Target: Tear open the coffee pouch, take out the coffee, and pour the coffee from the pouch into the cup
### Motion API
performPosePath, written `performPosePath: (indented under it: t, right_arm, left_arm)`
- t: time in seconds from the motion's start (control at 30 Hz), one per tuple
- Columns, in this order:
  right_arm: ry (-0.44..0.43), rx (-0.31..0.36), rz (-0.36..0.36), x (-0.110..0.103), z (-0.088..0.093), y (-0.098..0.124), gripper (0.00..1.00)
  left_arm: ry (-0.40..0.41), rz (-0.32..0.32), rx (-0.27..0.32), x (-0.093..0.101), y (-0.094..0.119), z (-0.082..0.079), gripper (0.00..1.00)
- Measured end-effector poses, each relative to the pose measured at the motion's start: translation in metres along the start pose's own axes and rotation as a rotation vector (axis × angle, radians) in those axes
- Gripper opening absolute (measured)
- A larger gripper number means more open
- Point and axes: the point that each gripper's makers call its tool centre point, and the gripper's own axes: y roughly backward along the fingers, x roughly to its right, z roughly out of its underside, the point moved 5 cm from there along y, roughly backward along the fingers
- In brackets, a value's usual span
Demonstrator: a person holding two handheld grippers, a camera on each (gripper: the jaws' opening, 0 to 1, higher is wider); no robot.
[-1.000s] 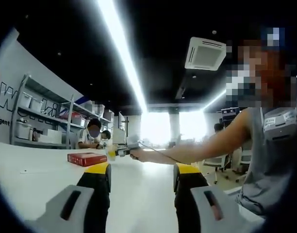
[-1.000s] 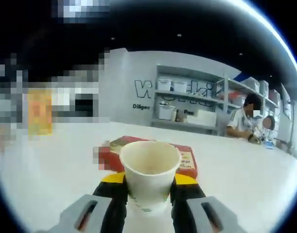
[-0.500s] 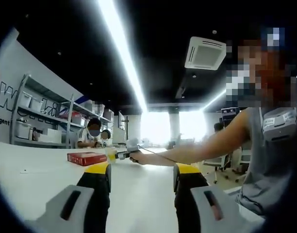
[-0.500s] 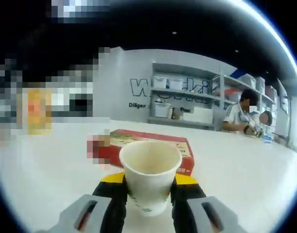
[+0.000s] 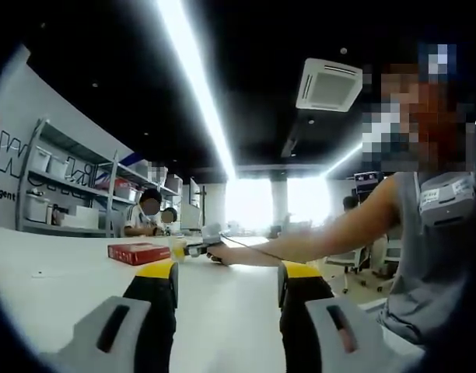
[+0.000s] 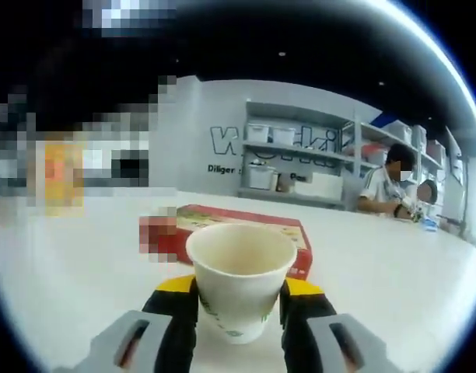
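Counter (image 5: 59, 287) surface, smooth and white, stretches ahead in the left gripper view. The left gripper (image 5: 227, 284) sits low over it with its yellow-tipped black jaws spread and nothing between them. Farther off lies a flat red box (image 5: 138, 253), rectangular and glossy like printed card, and just beside it the person's hand (image 5: 222, 251) reaches out at the end of a bare arm, holding the other gripper. Metal shelving with pale bins lines the wall behind.

In the right gripper view, the right gripper (image 6: 238, 311) pinches a paper cup (image 6: 239, 276) by its tapered wall, one jaw pressed to each side. The cup stands upright, off-white with faint green print near its base, a rolled rim and a matte interior that looks empty. Directly behind it the red box (image 6: 246, 233) lies flat on the counter.

As for progress, only the cup is in hand; no coffee pouch can be made out in these pictures, so tearing, taking out and pouring all appear still to be done. Whether the box holds the pouches cannot be told.
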Motion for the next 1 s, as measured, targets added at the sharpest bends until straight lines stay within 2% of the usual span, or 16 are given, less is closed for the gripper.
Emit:
performPosePath:
  t: [0.07,0.2,0.33,0.43,0.53,0.63,1.0]
  right_arm:
    - [0.005,0.004,-0.002,-0.0003,0.0,-0.0002,0.5]
    - [0.003,0.021,0.003,0.0005,-0.0015,0.0037,0.54]
    - [0.006,0.022,0.001,0.0033,-0.0012,0.0021,0.61]
    - [0.009,0.015,0.003,0.0032,0.0011,0.001,0.72]
    - [0.017,0.005,0.003,0.0034,0.0019,-0.0007,0.78]
    - [0.015,0.023,0.007,0.0043,-0.0002,-0.0015,0.85]
    - [-0.022,0.046,0.013,0.0065,-0.0043,0.0005,0.9]
  left_arm:
    - [-0.002,0.003,0.0,0.0003,-0.0001,0.0,0.54]
    - [-0.003,0.003,0.0,-0.0001,0.0,0.0001,0.54]
    - [-0.005,0.003,-0.002,0.0,0.0,0.0003,0.54]
    - [-0.006,0.003,-0.003,-0.0001,0.0,0.0004,0.54]
    - [-0.006,0.002,-0.003,-0.0002,-0.0001,0.0005,0.54]
    - [-0.007,0.002,-0.004,-0.0003,0.0,0.0005,0.54]
    - [-0.006,0.001,-0.002,-0.0006,-0.0003,0.0005,0.54]
